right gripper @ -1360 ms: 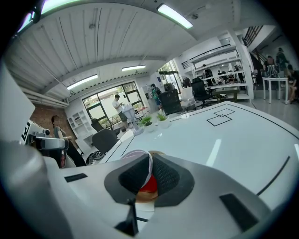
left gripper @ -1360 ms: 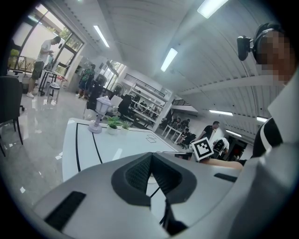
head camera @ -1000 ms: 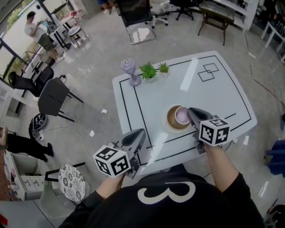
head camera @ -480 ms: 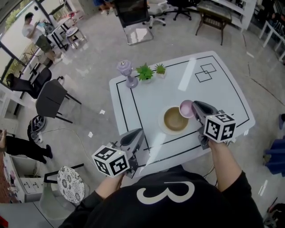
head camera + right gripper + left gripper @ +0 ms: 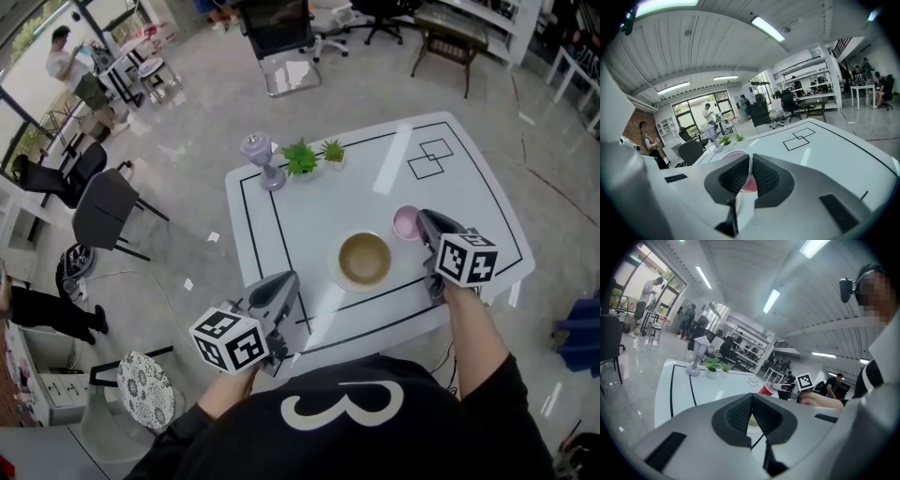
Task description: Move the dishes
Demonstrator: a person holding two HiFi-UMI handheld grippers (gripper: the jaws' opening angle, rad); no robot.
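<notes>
Head view, nearest first: the left gripper (image 5: 287,281) hangs over the near-left edge of the white surface (image 5: 309,220), its jaws pressed together on nothing. The right gripper (image 5: 424,221), over the near-right part, pinches the rim of a pink cup (image 5: 406,223). The cup is just beside the right rim of a brown-centred saucer (image 5: 364,260), off it; whether it touches the surface I cannot tell. Farther back, near the far-left corner, stand a lilac goblet (image 5: 260,157), a larger potted plant (image 5: 302,157) and a smaller potted plant (image 5: 333,150).
</notes>
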